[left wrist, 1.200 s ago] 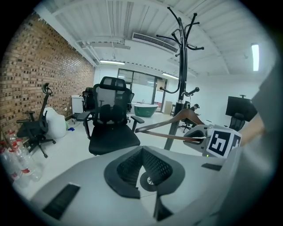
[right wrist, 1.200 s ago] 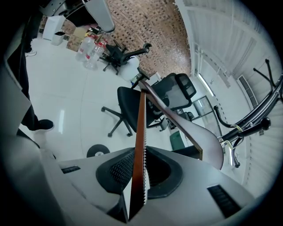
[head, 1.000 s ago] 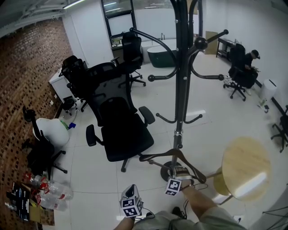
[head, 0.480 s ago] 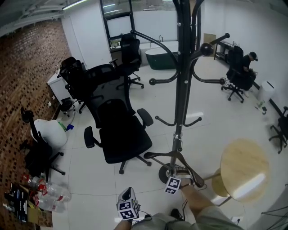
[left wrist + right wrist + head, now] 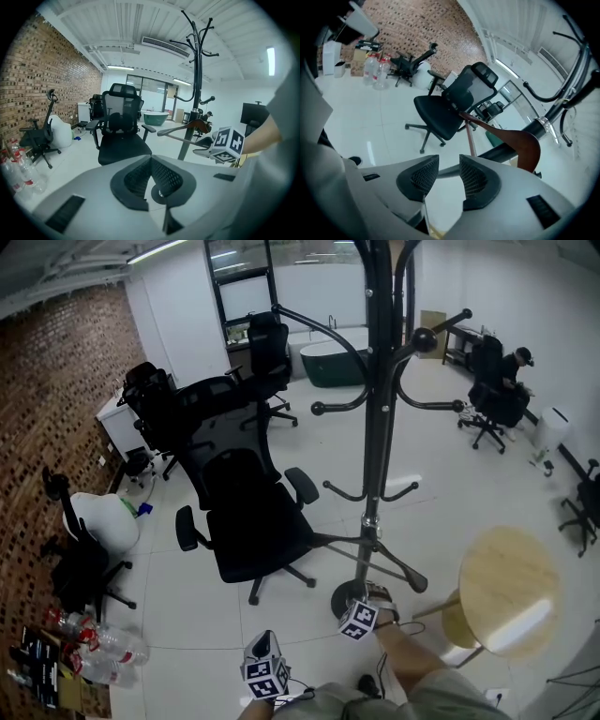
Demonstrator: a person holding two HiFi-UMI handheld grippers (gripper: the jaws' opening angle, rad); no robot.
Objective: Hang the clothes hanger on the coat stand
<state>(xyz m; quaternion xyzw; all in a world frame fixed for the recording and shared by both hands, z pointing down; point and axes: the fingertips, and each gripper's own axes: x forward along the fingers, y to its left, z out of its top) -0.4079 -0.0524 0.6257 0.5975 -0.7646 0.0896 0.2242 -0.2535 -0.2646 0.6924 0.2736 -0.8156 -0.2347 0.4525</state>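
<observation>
Brown wooden clothes hanger [image 5: 518, 140]: located low down, close against the lower pole of the black metal coat stand [image 5: 380, 427], well below the ball-tipped peg [image 5: 423, 335] and the curved arms around it. Not yet hung; no part of it is seen over any hook.

Principal risk: a drop. The right hand-held gripper [image 5: 449, 161] has just been opening its jaws. The ribbed pads stand apart and press on nothing. The hanger's shoulder shows just beyond the tip of one jaw, not in the gap. Only a dark bar, judged to be the stand's pole, crosses behind the gap. What bears the hanger at present cannot be settled from any view. If it merely rests on a jaw or leans on the pole, a small tilt of the hand would likely send it to the white tiled floor [image 5: 178, 587].

Second risk: a fresh grip taken off-centre would let the hanger swing, and a long arm could strike the pole on the way up.

Third risk: its hook is not visible in any view, so its facing relative to a peg is unconfirmed.

Condition of hanger: dark polished wood, broad curved shoulders tapering to slim ends, a thin straight crossbar beneath. It appears tilted, one arm reaching toward the black mesh office chair [image 5: 253, 521].

Left hand-held gripper [image 5: 149, 158]: clenched, empty, clear of the hanger.
</observation>
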